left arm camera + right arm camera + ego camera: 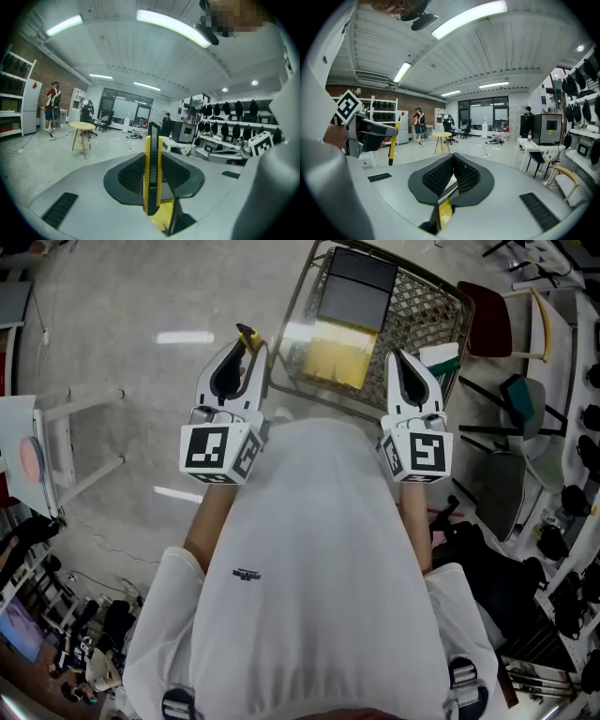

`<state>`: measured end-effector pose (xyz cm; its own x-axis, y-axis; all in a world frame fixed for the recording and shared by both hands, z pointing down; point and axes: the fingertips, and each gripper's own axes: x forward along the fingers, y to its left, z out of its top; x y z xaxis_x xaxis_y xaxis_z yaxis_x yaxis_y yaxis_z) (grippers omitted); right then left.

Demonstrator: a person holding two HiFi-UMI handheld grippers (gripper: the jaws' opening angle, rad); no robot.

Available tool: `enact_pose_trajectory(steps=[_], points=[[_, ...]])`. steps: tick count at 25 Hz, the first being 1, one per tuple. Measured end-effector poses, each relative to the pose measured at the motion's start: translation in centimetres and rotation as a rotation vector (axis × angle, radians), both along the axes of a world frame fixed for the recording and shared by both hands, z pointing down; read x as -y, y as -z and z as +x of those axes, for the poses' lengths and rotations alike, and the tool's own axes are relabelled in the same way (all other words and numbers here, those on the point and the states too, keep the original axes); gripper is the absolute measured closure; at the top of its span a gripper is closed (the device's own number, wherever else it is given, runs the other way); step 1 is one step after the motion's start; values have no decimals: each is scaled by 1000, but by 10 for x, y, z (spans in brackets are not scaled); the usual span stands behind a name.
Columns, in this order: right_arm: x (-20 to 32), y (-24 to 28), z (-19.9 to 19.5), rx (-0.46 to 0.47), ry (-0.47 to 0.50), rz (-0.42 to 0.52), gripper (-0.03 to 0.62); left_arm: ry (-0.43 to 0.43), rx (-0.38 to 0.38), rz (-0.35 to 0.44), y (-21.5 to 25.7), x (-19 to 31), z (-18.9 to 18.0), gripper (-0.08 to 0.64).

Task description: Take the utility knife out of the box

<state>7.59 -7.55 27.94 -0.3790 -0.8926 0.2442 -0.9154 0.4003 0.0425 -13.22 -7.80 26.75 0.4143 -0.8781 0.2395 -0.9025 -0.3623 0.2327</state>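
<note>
My left gripper [240, 345] is shut on the yellow and black utility knife [248, 336], held up in front of the person's white shirt. In the left gripper view the knife [153, 173] stands upright, clamped between the ribbed black pads [133, 174]. The right gripper view shows the same knife [393, 143] sticking out of the left gripper [370, 133]. My right gripper [400, 360] is level with the left one, its jaws closed tip to tip with nothing between them [453, 161]. Below both lies a wire basket [427, 306] with a yellow box [337, 357] and dark flat boxes [356, 287].
A red chair [492, 320] and teal-seated chairs [520, 399] stand right of the basket. A white stand [75, 446] is at the left. Farther off are a round yellow table [82, 125], desks with equipment [187, 133] and people [52, 105].
</note>
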Motion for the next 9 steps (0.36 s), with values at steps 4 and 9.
enact_pose_trajectory(steps=[4, 9], points=[[-1, 0, 0, 3, 2, 0, 594, -2, -1, -8, -3, -1, 2, 449], [-1, 0, 1, 8, 0, 1, 594, -5, -3, -8, -4, -2, 5, 449]])
